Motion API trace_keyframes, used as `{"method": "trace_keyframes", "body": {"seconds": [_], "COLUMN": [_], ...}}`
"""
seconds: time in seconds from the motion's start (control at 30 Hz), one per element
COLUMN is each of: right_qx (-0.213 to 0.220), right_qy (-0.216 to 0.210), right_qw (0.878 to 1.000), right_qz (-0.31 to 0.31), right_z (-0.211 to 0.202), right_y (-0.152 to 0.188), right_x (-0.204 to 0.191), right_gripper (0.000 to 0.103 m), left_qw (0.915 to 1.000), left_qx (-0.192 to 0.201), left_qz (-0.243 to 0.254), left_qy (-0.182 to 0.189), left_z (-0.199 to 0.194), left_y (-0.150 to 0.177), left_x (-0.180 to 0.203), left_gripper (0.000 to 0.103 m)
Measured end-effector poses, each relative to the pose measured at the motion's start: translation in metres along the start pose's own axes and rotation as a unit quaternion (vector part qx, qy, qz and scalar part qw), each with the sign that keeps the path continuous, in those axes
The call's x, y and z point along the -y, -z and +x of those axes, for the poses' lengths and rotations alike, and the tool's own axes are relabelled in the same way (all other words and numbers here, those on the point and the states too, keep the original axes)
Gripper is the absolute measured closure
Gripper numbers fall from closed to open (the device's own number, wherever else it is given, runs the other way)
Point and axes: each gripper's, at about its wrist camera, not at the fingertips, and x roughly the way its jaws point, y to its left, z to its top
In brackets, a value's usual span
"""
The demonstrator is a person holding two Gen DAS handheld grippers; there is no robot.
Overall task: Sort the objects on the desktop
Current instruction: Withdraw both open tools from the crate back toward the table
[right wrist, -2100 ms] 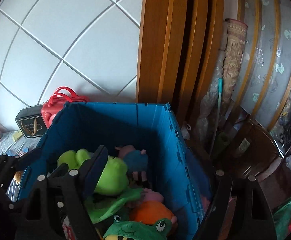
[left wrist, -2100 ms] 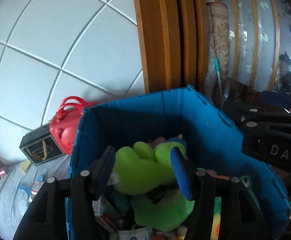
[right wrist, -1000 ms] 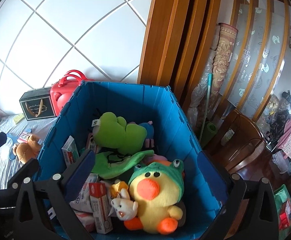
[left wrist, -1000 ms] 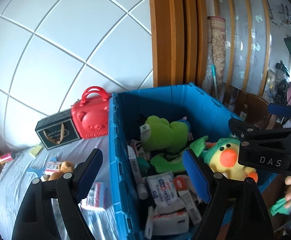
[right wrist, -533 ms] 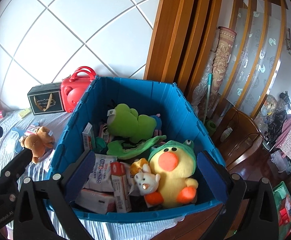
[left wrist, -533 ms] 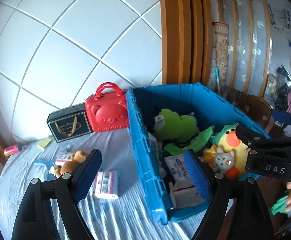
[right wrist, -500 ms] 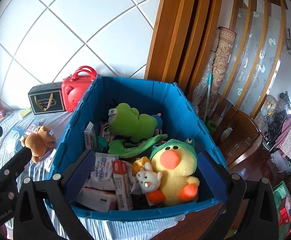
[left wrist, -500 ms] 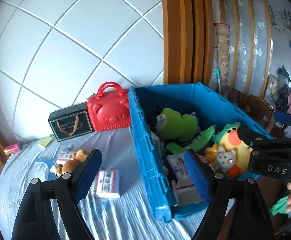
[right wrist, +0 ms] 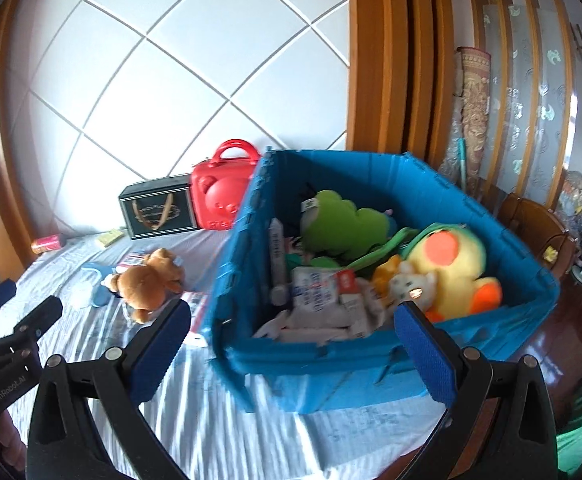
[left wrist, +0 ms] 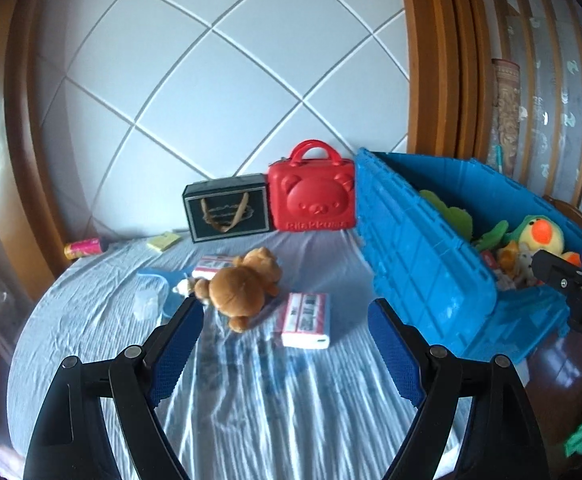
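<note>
- My left tongs (left wrist: 283, 320) are spread wide with nothing between the blue pads, hanging over the striped cloth (left wrist: 251, 392).
- My right tongs (right wrist: 291, 322) are spread wide too, holding nothing, over the near wall of the bin (right wrist: 331, 364).
- Just past my left pads lies a white box (left wrist: 306, 320) flat on the cloth, and beside it, to the left, a brown bear (left wrist: 243, 284) on its side.
- Behind the bear is a second small box (left wrist: 211, 264), touching it, with a blue hanger (left wrist: 163, 276) to the left.
- The bin stands at the right edge of the table. In it I see a yellow duck (right wrist: 447, 264), a green plush (right wrist: 339, 224) and several white packs (right wrist: 311, 292) heaped together.
- Farther back, near the wall, lie a yellow pad (left wrist: 165, 240) and a pink can (left wrist: 85, 248) on its side.
- Against the tiled wall stand a black bag (left wrist: 227, 214) and a red case (left wrist: 313, 200), side by side, the case touching the bin's corner.
</note>
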Motion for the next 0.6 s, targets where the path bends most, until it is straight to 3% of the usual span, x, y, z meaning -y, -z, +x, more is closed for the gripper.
{"method": "trace_keyframes", "body": {"seconds": [0.27, 0.47, 0.6], "right_qx": [0.008, -0.008, -0.036], "right_qy": [-0.055, -0.114, -0.159], "right_qw": [0.998, 0.992, 0.983], "right_qz": [-0.021, -0.06, -0.082], "right_z": [0.01, 0.036, 0.077], "right_y": [0.031, 0.043, 0.054], "right_x": [-0.057, -0.103, -0.135], "right_gripper": [0.0, 0.0, 0.0], "left_qw": [0.9965, 0.9853, 0.9743], "left_qx": [-0.035, -0.085, -0.118], "left_qz": [-0.049, -0.091, -0.112], "left_qy": [-0.057, -0.117, -0.155], "left_z": [0.014, 0.049, 0.075], "left_y": [0.064, 0.105, 0.124], "left_x": [-0.074, -0.13, -0.16], "left_gripper": [0.018, 0.018, 0.018]}}
